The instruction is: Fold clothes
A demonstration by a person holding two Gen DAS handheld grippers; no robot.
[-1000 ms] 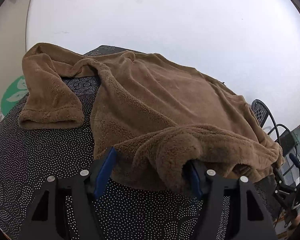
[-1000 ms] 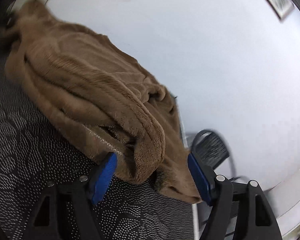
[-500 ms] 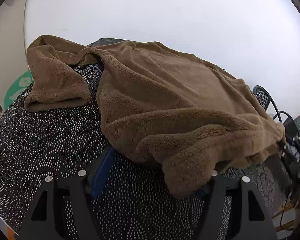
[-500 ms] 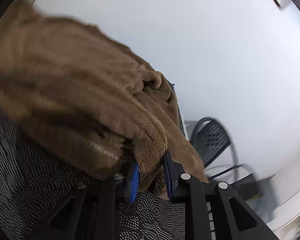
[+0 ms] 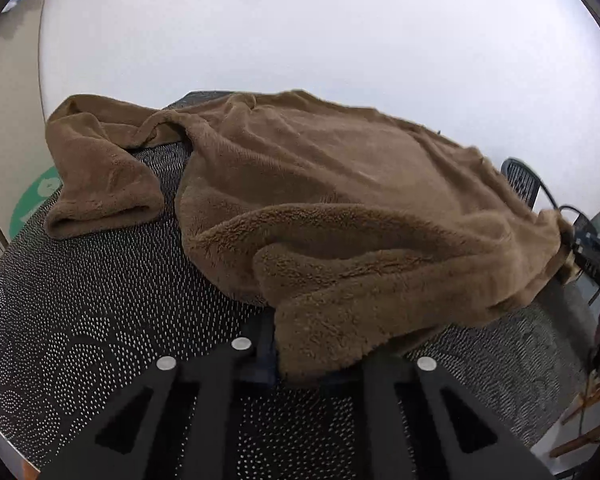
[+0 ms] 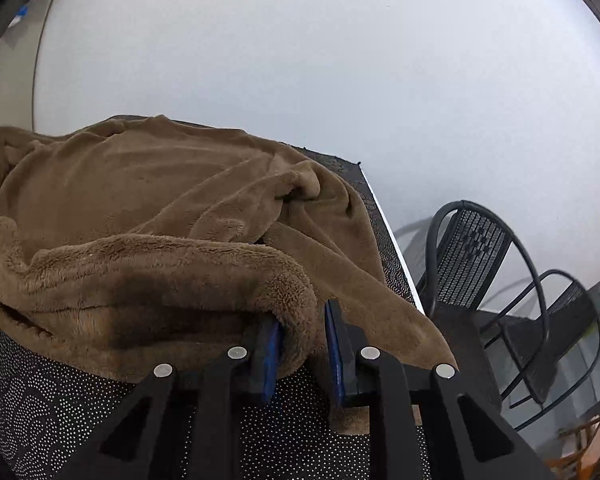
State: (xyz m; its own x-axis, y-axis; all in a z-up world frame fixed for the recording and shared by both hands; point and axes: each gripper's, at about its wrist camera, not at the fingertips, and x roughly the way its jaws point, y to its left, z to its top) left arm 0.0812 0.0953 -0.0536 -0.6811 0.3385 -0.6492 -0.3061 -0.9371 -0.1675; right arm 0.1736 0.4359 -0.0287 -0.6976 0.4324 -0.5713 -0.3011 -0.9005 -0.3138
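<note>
A: Start with the biggest thing. What's on the table?

B: A dark, dotted tabletop, and most of it is under one brown fleece sweater. The body lies spread from the middle out toward 3 o'clock in the left wrist view. One sleeve trails off at 10 o'clock, bent back on itself with its cuff lying on the cloth.

A: So is it folded?

B: Partly at best, I'd judge. The near hem is lifted and rolled over, showing the fuzzier inside, but the sleeve lies loose and the far side is rumpled. No tidy stack anywhere. Squaring up the body and tucking the sleeve look to be left.

A: And the tongs?

B: The right gripper has its blue pads pressed in on a thick roll of hem at 6 o'clock, pinching it. The left gripper sits at 6 o'clock of its own view with the hem draped over its tips; its fingers stand close and seem to be nipping the fleece, though the cloth hides the pads.

A: Anything else?

B: Black mesh chairs beyond the table's right edge, at 3 o'clock.
</note>
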